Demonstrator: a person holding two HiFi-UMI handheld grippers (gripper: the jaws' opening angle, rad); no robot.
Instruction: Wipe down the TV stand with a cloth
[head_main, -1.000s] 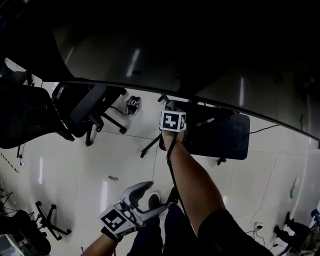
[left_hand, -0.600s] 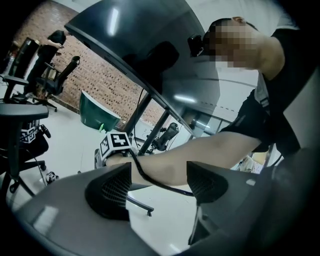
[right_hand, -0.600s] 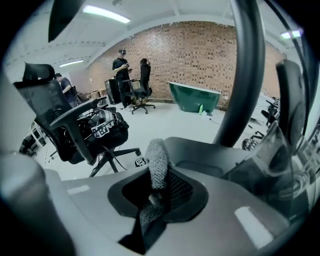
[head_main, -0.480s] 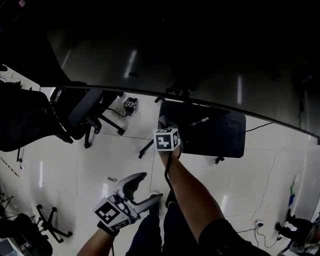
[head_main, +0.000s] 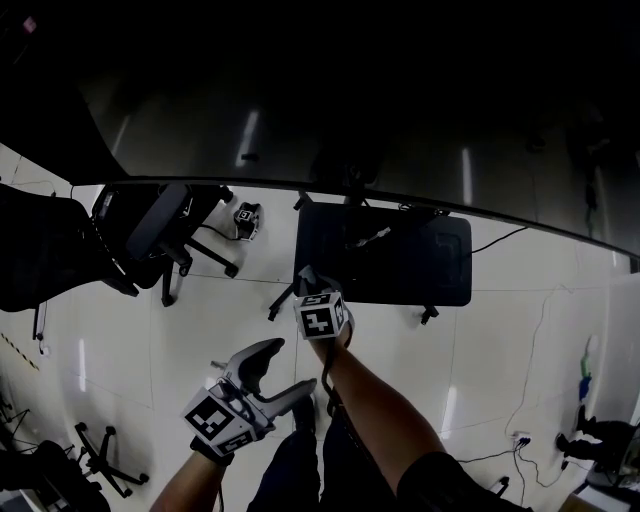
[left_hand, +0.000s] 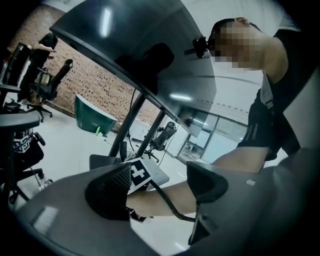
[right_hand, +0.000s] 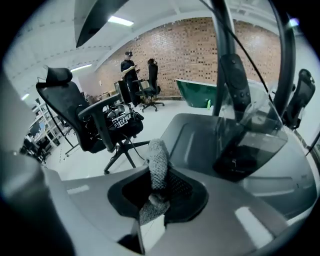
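**A:** TV stand base – where is it now, and where is the cloth?

**B:** It is the dark flat plate on the white floor, under the big dark screen, far from the person and a little to the right. The grey knitted cloth is in the right gripper. Its jaws are closed tight on the cloth, and one end of it stands up between them.

**A:** Does the cloth touch the plate?

**B:** I think not. In the right gripper view the plate lies beyond the cloth, with the poles of the stand rising at its far side. In the head view the gripper is just at the near left corner of the plate. Real contact I cannot confirm.

**A:** And the other tool?

**B:** The left gripper is near the person, low on the left, with its jaws wide apart and holding nothing. Between them I see only the person's right forearm farther away.

**A:** So which step is this?

**B:** By my judgement the wiping is in hand, at the near left edge. The next move calls for pressing the cloth flat on the plate and sweeping toward the right – while keeping clear of the poles and the office chair on the left.
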